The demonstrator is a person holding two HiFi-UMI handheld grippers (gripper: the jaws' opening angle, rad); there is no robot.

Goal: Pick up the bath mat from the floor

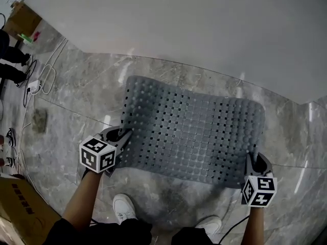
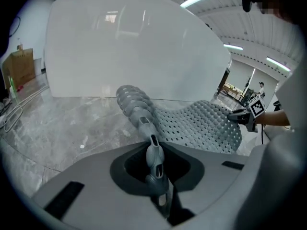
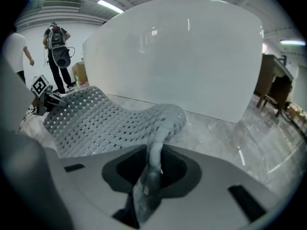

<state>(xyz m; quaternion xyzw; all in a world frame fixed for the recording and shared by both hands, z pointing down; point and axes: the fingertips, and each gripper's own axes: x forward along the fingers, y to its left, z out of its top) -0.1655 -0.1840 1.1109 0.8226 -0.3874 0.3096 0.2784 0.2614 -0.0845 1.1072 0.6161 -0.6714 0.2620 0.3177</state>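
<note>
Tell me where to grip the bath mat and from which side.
Grip the bath mat by its two near corners, one per gripper, coming from the person's side. It is thin, wide and floppy, so a middle pinch would likely let it fold. The left gripper and right gripper are shut on those corners, the mat spread between them.

Left gripper (image 1: 124,132) and right gripper (image 1: 251,160) bear black-and-white marker cubes (image 1: 98,154); white shoes (image 1: 124,207).
</note>
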